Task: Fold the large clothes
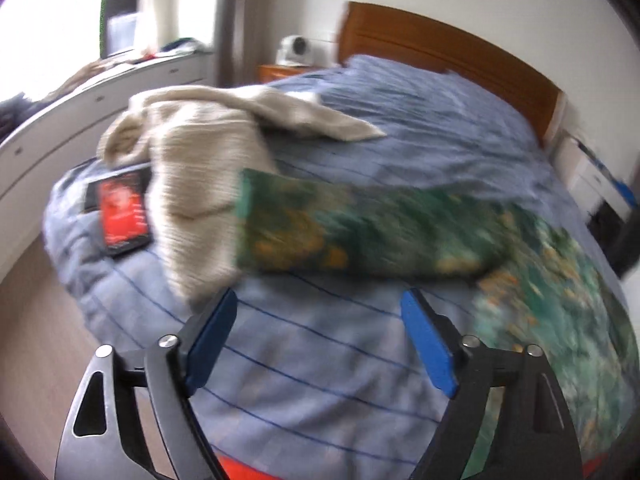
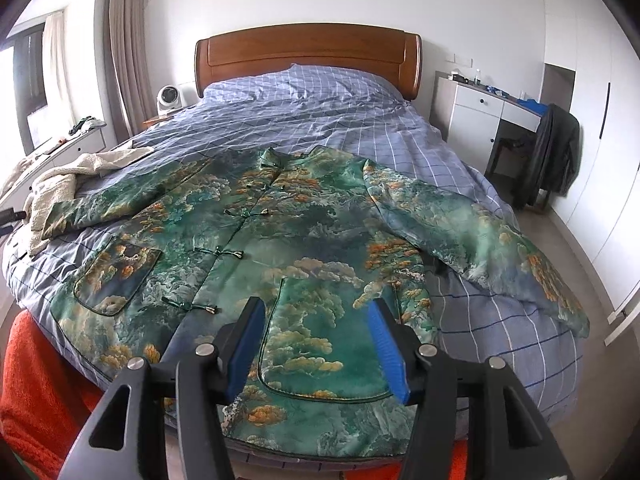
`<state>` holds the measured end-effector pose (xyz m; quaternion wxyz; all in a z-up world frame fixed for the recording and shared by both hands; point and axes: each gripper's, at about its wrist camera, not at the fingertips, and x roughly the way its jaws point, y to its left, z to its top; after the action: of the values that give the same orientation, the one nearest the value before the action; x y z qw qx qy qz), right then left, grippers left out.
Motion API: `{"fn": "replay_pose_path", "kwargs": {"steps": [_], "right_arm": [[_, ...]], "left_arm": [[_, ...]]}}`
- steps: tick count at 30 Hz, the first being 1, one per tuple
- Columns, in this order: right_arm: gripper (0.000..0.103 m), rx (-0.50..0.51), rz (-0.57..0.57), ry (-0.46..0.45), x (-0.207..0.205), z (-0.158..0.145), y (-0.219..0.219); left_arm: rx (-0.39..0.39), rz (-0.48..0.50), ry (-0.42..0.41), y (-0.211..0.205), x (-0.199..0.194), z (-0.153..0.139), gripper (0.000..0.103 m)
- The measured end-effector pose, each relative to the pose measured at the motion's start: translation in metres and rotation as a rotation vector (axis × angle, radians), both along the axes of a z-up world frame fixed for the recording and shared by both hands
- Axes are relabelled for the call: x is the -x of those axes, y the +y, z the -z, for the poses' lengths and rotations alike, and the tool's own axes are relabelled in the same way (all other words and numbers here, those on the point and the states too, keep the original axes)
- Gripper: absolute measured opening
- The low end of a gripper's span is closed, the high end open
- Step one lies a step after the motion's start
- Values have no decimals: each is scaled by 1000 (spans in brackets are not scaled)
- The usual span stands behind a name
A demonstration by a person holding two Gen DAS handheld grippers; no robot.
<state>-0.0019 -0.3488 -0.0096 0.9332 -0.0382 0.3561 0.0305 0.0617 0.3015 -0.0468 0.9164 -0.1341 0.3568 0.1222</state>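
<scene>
A: A bedroom, a bed (image 2: 400, 132) under a blue checked duvet: where is the garment?

B: The green printed jacket (image 2: 280, 240) lies face up, buttoned, at the foot edge, sleeves spread toward both side edges.

A: The claws?

B: Left claw (image 1: 320, 316) released, empty, near the left sleeve (image 1: 360, 232). Right claw (image 2: 316, 320) parted above the hem, grasping nothing. Best pinch each sleeve at its cuff, fold inward flat.
</scene>
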Motion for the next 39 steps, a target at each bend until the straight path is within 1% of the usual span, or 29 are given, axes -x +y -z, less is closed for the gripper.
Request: {"fn": "replay_pose_path", "kwargs": {"steps": [2,5,7,10,12,15,16,20,22,23,24,26,27,28,29,31,33,34,35,36,37,38,39], "right_arm": [[66,-4,3,-5,-1,-2,-1],[70,-8,10,-5,-1,-4,-3],[70,-18,15,-2,-1,-5,-7],[70,-60,22,-10,2,-8,-16],[71,-98,29,-17,4,-9,-23],[73,-145,50,-17,6,-9,-35],[73,-149,61,-12,6,-8,-38],[73,-160,105,-8,12,-8,-50],[73,-157,119,-7,15,-7,-53],[73,-157,126,0,16,-5,-55],[73,-159,129,8,17,-2,-56],[73,-166,134,27,15,3,-56],[73,-172,132,34,14,5,-56],[73,-178,129,38,13,6,-55],[73,-180,126,39,12,6,-54],[73,-177,109,34,12,5,-48],[73,-166,92,27,12,4,-43],[73,-159,86,26,11,4,-40],[73,-152,78,28,11,4,-37],[73,-150,70,32,9,6,-34],[73,-151,66,36,9,6,-33],[73,-153,60,41,7,8,-30],[73,-156,55,44,6,8,-28]], "left_arm": [[7,65,-2,-24,0,1,90],[-1,162,-1,-66,-1,0,92],[0,215,-6,-89,-1,-2,95],[4,283,-19,-117,0,-4,100],[0,327,-11,-132,-2,0,101],[-6,361,44,-144,-9,17,101],[16,371,68,-143,-13,25,101],[155,410,152,-138,-17,54,100],[189,444,184,-141,-16,66,100],[190,469,205,-145,-17,71,100],[158,485,217,-151,-18,75,100],[84,479,220,-157,-18,80,100],[54,456,228,-157,-19,83,100],[48,436,231,-155,-20,84,100],[54,409,229,-151,-21,84,100],[93,377,216,-141,-20,83,100],[141,374,227,-133,-21,85,100],[153,384,238,-133,-23,87,100],[167,400,259,-133,-24,90,95],[178,414,283,-133,-24,94,88],[198,431,303,-134,-23,98,69],[216,441,311,-134,-24,99,61],[229,443,306,-134,-23,99,46]]}}
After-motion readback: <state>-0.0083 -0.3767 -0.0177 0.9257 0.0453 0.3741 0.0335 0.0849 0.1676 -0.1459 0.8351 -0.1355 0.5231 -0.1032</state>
